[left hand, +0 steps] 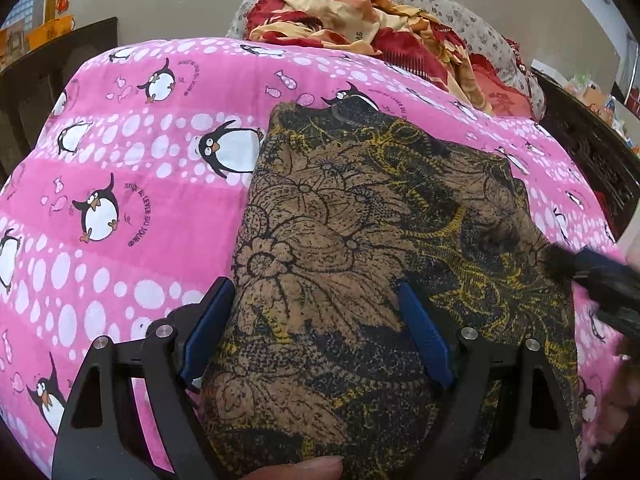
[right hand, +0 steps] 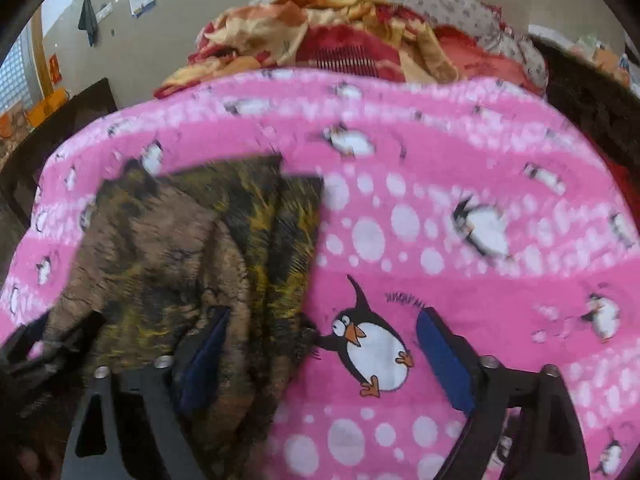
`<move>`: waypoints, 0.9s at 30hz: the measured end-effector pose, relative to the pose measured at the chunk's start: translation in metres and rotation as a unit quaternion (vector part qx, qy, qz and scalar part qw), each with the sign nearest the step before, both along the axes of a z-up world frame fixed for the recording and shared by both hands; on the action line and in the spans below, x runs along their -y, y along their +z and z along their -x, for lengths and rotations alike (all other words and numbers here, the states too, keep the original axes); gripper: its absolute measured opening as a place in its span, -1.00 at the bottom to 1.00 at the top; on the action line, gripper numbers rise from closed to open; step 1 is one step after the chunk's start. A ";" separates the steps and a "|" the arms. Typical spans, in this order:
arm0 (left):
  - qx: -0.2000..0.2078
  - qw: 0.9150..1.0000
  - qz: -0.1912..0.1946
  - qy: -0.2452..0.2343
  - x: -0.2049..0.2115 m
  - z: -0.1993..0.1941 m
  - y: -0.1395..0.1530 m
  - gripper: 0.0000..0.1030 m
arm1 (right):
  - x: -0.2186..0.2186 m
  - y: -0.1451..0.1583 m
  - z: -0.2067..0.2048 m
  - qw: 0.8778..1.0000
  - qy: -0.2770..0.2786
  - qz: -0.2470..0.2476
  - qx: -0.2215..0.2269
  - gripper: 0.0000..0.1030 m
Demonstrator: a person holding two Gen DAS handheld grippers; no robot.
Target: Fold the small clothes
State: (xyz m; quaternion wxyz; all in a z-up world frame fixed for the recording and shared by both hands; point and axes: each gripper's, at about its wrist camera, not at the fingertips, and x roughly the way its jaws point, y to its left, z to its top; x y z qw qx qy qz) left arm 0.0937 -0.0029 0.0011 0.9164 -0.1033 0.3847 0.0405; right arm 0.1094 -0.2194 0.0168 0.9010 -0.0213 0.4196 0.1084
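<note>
Item: brown floral garment (left hand: 360,240), flat on penguin sheet (left hand: 120,200) for folding. Left gripper (left hand: 316,336) wide, straddling it. Right gripper (right hand: 320,360) wide, at its 3 o'clock edge.

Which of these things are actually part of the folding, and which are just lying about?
Part of the job:
- brown floral-print garment with black and yellow patterning
- left gripper
- right gripper

Lying about:
- pink penguin-print bedsheet
- crumpled red and orange blanket
- grey floral pillow

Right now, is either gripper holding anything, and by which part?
Nothing is held. Both the left gripper and right gripper have jaws open over the folded garment.
</note>
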 end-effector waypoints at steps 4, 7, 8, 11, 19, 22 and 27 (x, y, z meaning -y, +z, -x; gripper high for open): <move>0.000 1.000 0.002 0.000 -0.001 0.000 0.000 0.63 | -0.029 0.037 0.049 0.994 0.088 0.005 0.059 0.48; 0.000 1.000 0.003 0.000 -0.001 0.000 0.000 0.63 | -0.042 0.039 0.063 0.990 0.132 -0.002 0.049 -0.25; 0.000 1.000 0.003 0.000 -0.001 0.000 0.000 0.63 | -0.043 0.034 0.062 0.989 0.141 -0.015 0.033 -0.40; 0.000 1.000 0.002 0.000 0.000 -0.001 0.000 0.63 | -0.039 0.016 0.053 0.991 0.132 -0.027 0.002 -0.56; -0.004 1.000 0.000 0.000 0.000 -0.002 0.000 0.63 | -0.030 -0.024 0.034 0.989 0.144 -0.029 -0.023 -0.55; -0.003 1.000 0.001 -0.001 0.000 -0.002 -0.001 0.63 | -0.028 -0.023 0.032 0.989 0.136 -0.041 -0.038 -0.49; -0.002 1.000 0.004 0.000 -0.001 -0.002 -0.001 0.63 | -0.029 0.017 0.068 0.991 0.133 -0.034 -0.004 -0.49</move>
